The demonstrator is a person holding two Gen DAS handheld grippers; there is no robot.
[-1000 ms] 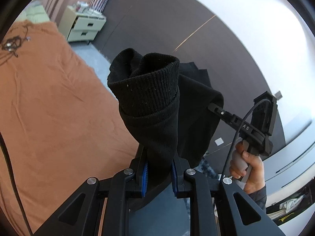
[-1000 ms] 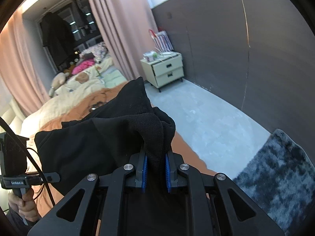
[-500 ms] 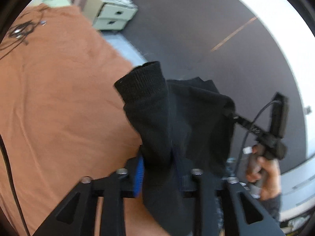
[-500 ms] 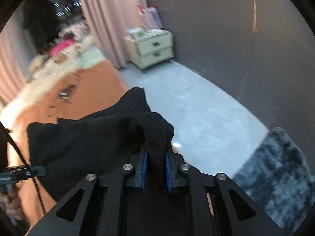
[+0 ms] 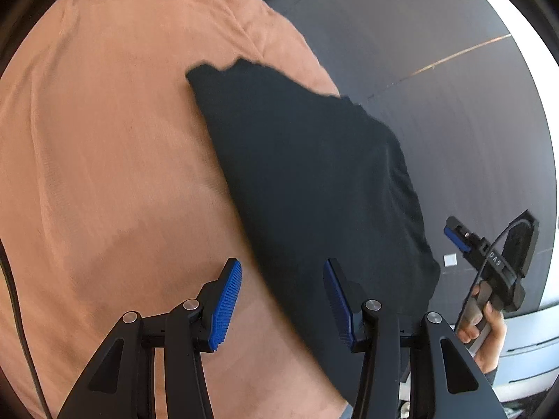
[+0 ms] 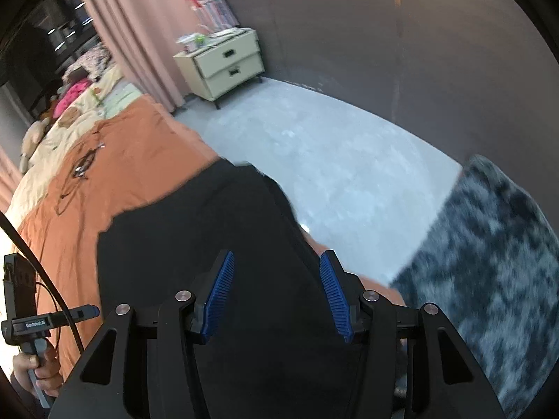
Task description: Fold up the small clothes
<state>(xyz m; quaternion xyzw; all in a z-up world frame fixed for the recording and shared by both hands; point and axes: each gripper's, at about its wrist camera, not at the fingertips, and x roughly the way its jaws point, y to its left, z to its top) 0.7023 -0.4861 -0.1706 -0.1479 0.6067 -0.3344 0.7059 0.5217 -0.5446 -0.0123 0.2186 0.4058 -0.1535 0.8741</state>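
Observation:
A black garment (image 5: 314, 174) lies spread flat on the orange bed cover (image 5: 104, 139), reaching the bed's edge. My left gripper (image 5: 283, 300) hovers over its near left edge, jaws opening, blue pads apart and touching no cloth. In the right wrist view the same black garment (image 6: 209, 244) lies below my right gripper (image 6: 276, 293), whose jaws are also opening with nothing pinched between the pads. Each view shows the other gripper at its side: right gripper (image 5: 454, 235), left gripper (image 6: 89, 311), each held by a hand.
A cream two-drawer nightstand (image 6: 227, 66) stands by pink curtains (image 6: 139, 35). Grey floor (image 6: 332, 160) and a dark shaggy rug (image 6: 489, 262) lie beside the bed. Cables (image 6: 82, 167) rest on the orange cover. Pillows and toys crowd the bed's far end.
Both grippers let go of the black garment and sank toward the bed. The garment, earlier held up bunched, now lies flat on the orange cover.

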